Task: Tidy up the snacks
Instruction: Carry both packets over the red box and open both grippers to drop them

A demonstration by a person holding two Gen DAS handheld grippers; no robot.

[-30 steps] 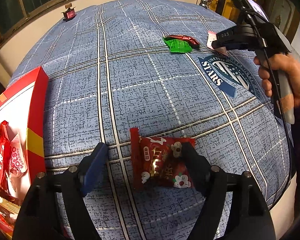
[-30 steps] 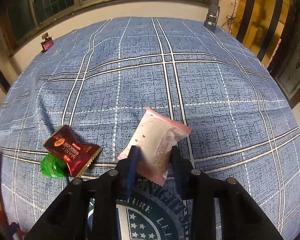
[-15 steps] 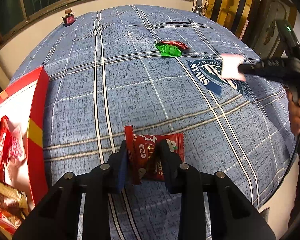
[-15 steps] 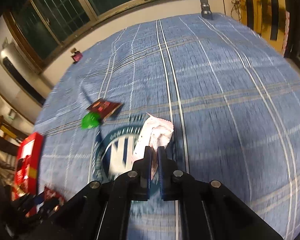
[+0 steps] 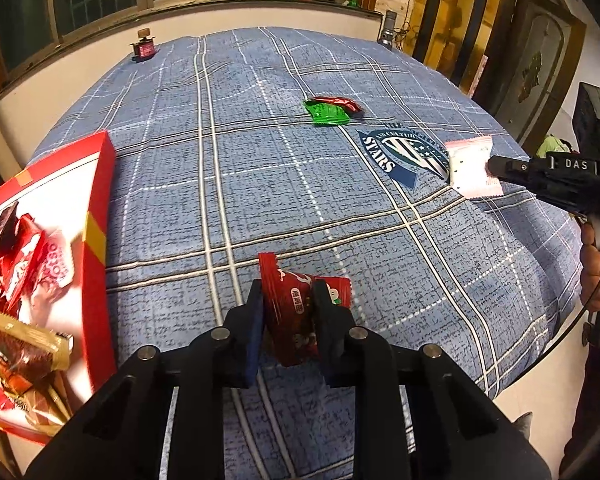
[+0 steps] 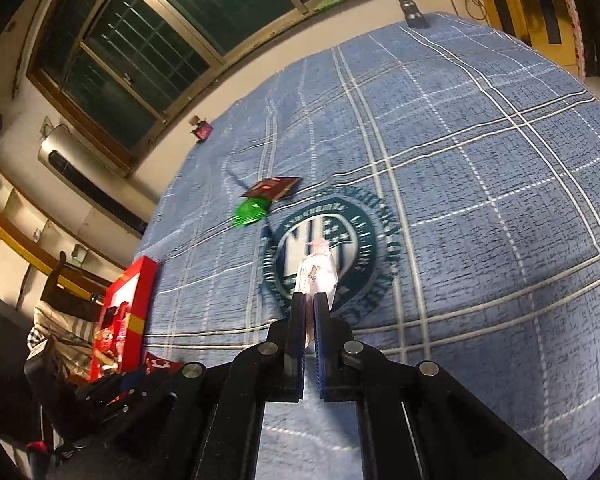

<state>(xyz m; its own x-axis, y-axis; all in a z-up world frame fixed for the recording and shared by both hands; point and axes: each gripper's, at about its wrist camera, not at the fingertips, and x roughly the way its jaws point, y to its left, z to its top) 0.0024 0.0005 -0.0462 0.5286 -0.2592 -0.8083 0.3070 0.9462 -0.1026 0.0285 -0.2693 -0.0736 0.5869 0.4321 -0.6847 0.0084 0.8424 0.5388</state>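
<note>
My left gripper [image 5: 288, 300] is shut on a red snack packet [image 5: 296, 312] and holds it above the blue plaid cloth [image 5: 260, 184]. My right gripper [image 6: 309, 304] is shut on a pink-white snack packet [image 6: 318, 272], lifted over the round emblem [image 6: 332, 248]; it also shows at the right of the left wrist view [image 5: 470, 168]. A red box [image 5: 96, 240] with several snacks inside stands at the left, also visible in the right wrist view [image 6: 134, 312]. A green packet [image 5: 326, 114] and a dark red packet [image 5: 338, 102] lie together at mid-table.
A small dark red object [image 5: 143, 48] stands at the far left edge of the table by the wall. A grey clamp-like item [image 5: 388, 34] sits at the far right corner. The table's front edge drops off at the lower right.
My left gripper closed on the red packet and lifted it. My right gripper shut tight on the pink-white packet, lifted it and swung it left towards the emblem.
</note>
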